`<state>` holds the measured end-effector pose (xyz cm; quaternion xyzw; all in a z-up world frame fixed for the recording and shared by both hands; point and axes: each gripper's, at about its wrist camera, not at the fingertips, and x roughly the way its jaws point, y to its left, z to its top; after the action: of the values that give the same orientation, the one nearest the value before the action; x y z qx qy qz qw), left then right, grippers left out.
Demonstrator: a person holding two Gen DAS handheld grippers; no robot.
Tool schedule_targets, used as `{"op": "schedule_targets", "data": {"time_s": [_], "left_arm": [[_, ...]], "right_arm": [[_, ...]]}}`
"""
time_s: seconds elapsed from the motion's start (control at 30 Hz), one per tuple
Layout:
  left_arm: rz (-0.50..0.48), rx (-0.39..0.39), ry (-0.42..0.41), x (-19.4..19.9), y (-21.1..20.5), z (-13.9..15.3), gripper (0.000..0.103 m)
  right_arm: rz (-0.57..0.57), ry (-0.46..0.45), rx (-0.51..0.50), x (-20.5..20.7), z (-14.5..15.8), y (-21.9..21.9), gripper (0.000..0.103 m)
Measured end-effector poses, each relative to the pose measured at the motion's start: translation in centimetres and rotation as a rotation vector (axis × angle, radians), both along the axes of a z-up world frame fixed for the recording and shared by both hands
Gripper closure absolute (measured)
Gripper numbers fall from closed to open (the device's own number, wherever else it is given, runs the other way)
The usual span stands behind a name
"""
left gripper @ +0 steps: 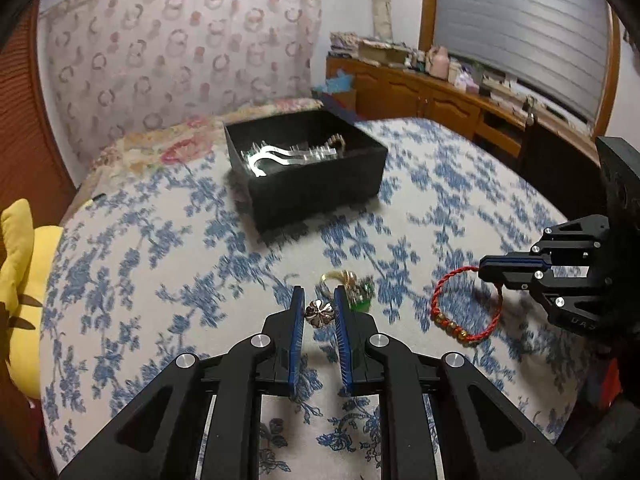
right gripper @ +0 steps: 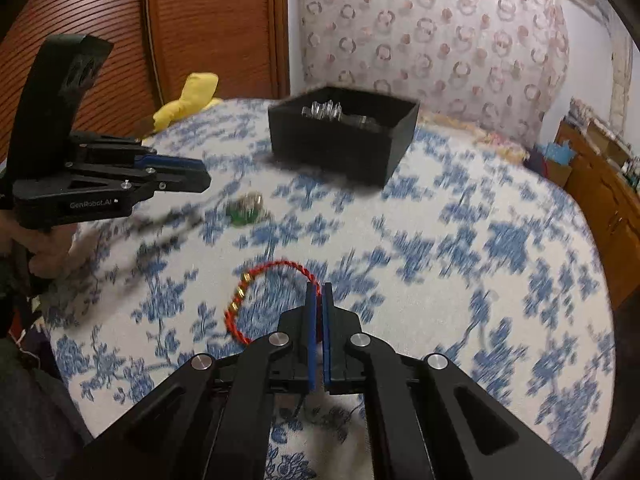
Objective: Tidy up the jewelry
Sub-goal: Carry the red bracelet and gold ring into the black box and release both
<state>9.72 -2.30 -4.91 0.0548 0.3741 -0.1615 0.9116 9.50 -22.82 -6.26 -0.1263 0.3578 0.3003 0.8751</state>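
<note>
Jewelry is partly sorted, judging by the black box [left gripper: 306,168] ahead of both grippers on the blue-flowered bedspread [left gripper: 160,264]: it already holds a pile of silvery pieces [left gripper: 288,154], though blur keeps me from naming them. Three items remain outside it. The left gripper [left gripper: 319,307] has its blue-padded fingers a moderate way apart, with a silver flower-shaped piece [left gripper: 319,314] sitting between the tips; whether the pads touch it or it is lifted clear of the cloth I cannot tell. Just beyond that gripper's right fingertip lies a gold and green trinket [left gripper: 352,290], smeared by motion, seemingly untouched. Off to its right, the right gripper [right gripper: 319,294] is closed down to a narrow slit, pinching the cord of a red twisted bracelet [right gripper: 256,300] with gold beads; the loop hangs out to the left of its fingers, and it looks raised or nearly so, but the frames do not settle that. From the right wrist view the box stands ahead and slightly to the left, well apart from the bracelet. By my reading, the work is somewhere past the middle: both tools are engaged with pieces at once, each needs carrying forward to the box and releasing, and the gold and green trinket would follow last.
</note>
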Motion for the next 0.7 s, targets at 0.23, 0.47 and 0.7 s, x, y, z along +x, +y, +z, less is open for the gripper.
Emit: {"op": "schedule_targets", "data": {"time_s": [0.23, 0.47, 0.7], "left_arm": [[0.033, -0.026, -0.049, 0.6, 0.9, 2.0, 0.089], [0.048, -0.047, -0.07, 1.8, 1.3, 2.9, 0.089], [0.055, -0.061, -0.08, 3.5, 1.1, 3.2, 0.089]], "right_arm": [[0.014, -0.092, 0.019, 0.8, 3.5, 0.4, 0.1], [0.018, -0.145, 0.003, 2.7, 5.6, 1.2, 0.1], [0.005, -0.18, 0.015, 5.4, 7.6, 2.1, 0.1]]}}
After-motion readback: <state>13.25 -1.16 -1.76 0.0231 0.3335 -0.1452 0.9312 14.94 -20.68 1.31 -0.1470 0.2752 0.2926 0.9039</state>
